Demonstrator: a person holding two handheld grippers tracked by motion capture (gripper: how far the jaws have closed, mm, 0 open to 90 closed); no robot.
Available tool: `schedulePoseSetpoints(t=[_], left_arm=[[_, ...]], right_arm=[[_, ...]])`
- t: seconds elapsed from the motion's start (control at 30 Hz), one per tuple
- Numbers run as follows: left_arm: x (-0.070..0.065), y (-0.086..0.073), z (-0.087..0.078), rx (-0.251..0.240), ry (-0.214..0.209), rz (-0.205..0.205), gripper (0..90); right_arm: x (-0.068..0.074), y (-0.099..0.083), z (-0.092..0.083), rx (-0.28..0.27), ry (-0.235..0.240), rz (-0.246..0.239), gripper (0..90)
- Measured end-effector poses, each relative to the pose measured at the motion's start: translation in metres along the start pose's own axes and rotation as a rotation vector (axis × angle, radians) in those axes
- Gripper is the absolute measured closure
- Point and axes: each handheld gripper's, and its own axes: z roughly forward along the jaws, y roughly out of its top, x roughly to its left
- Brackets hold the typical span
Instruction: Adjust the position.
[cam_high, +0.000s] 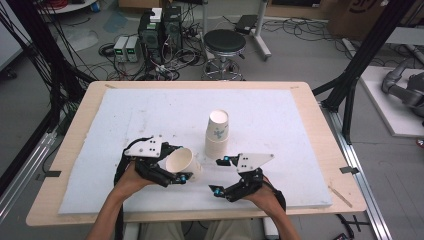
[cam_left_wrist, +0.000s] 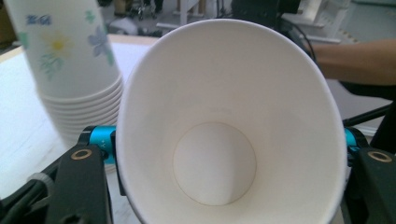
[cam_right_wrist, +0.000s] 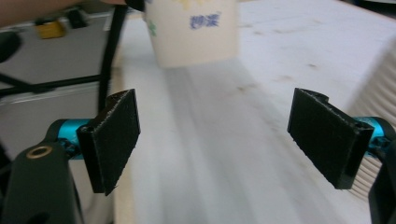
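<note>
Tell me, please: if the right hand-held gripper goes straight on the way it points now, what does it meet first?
Probably the single paper cup held by the left hand-held gripper. The right hand-held gripper is open with bare white pad ahead; depth is unclear.

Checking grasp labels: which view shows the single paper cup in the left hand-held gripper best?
Left gripper view: the paper cup faces the camera mouth-on, squeezed oval between the jaws, inside bare. High view shows the cup small, tilted in the left hand-held gripper. Right gripper view catches its printed lower wall, top cut off.
</note>
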Motion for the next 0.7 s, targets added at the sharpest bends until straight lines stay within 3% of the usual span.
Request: schedulePoseSetpoints(t=[0.23, 0.33, 0.57, 0.7], left_arm=[[0.014, 0.007, -0.007, 0.102, 0.049, -0.006, 31.9], [0.021, 0.009, -0.009, 0.168, 0.074, -0.003, 31.7], [0.034, 0.013, -0.012, 0.238, 0.091, -0.021, 31.7], [0.039, 0.016, -0.013, 0.268, 0.098, -0.023, 31.7]], right_arm=[[-0.014, -0.018, -0.022, 0.027, -0.165, 0.081, 17.4], [-0.019, -0.026, -0.03, 0.036, -0.221, 0.106, 17.4], [-0.029, -0.04, -0.04, 0.074, -0.369, 0.153, 17.4], [-0.035, -0.045, -0.042, 0.096, -0.411, 0.187, 17.4]])
